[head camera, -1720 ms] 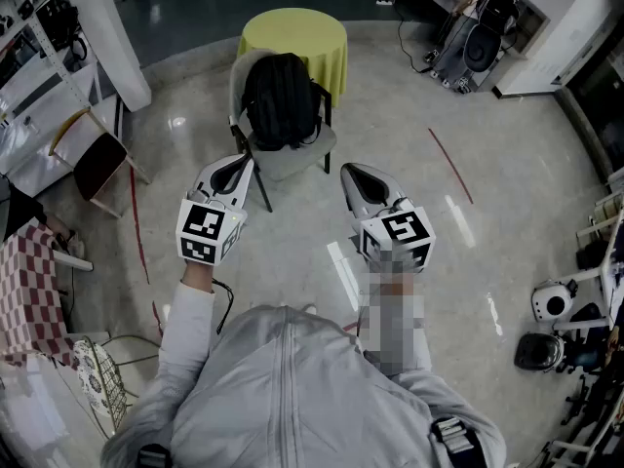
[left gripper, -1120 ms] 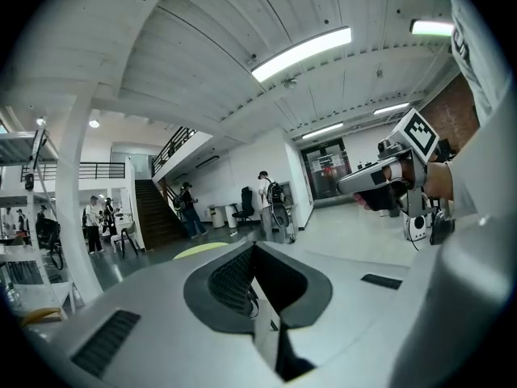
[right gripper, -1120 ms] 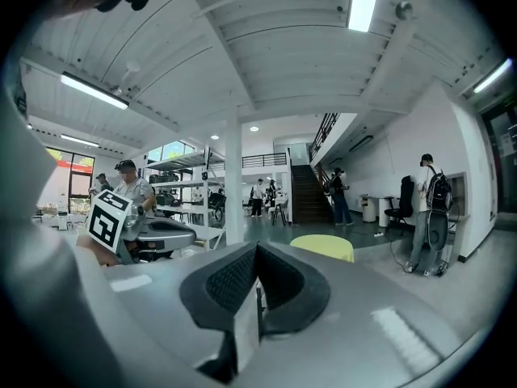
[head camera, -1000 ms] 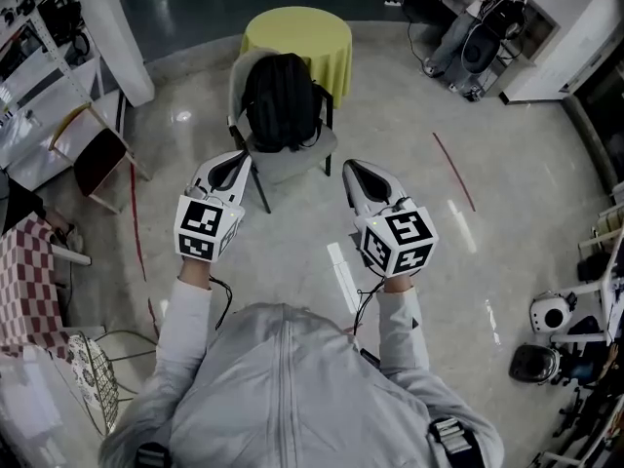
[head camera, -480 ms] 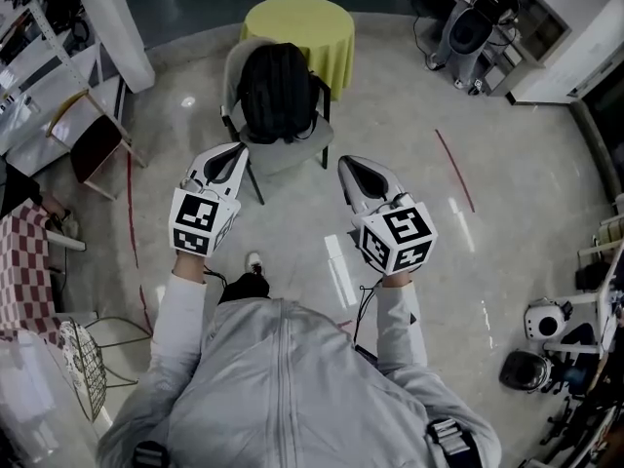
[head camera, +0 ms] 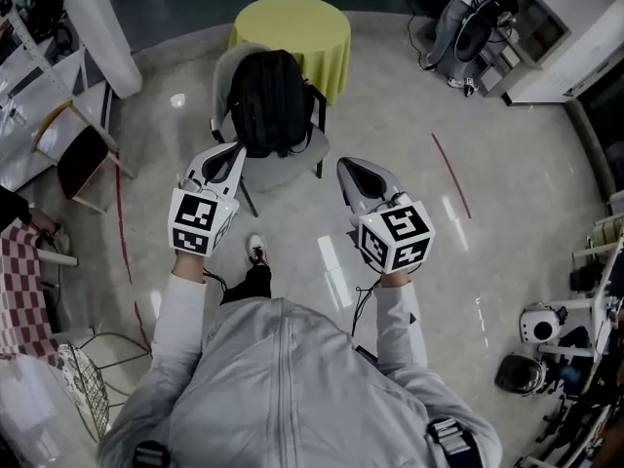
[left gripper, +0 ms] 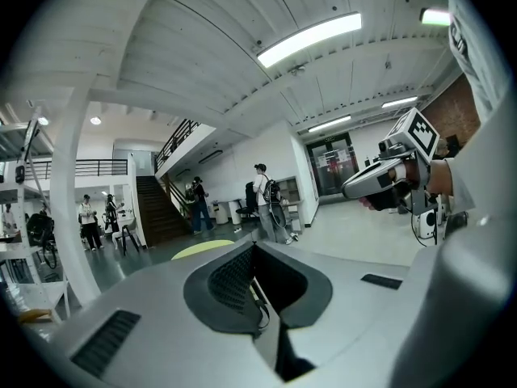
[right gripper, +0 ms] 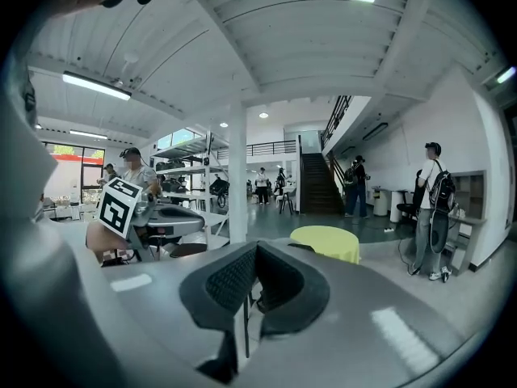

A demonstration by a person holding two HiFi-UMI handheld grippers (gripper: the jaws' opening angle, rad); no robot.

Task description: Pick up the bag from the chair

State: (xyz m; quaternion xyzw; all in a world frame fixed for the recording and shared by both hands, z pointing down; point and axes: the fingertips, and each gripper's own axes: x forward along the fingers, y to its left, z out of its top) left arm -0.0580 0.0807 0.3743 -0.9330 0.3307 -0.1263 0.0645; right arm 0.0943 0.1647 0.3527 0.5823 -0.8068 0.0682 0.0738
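A black backpack (head camera: 265, 100) stands upright on a grey chair (head camera: 288, 167), leaning against its back, in the head view. My left gripper (head camera: 234, 152) is held over the floor by the chair's front left corner, its tip close to the bag's lower edge. My right gripper (head camera: 349, 170) hovers to the right of the seat, apart from it. Both have their jaws together with nothing between them, as the left gripper view (left gripper: 254, 245) and the right gripper view (right gripper: 257, 247) show. The bag is hidden behind the jaws in both gripper views.
A round yellow-covered table (head camera: 292, 29) stands just behind the chair. A wooden-framed chair (head camera: 73, 156) and a white pillar (head camera: 97, 27) are at the left, red tape lines (head camera: 450, 175) on the floor, equipment (head camera: 531, 354) at the right. People (left gripper: 263, 200) stand far off.
The person has stepped forward, a foot now showing below the grippers. The chair and bag sit closer to both grippers. Both grippers stay shut.
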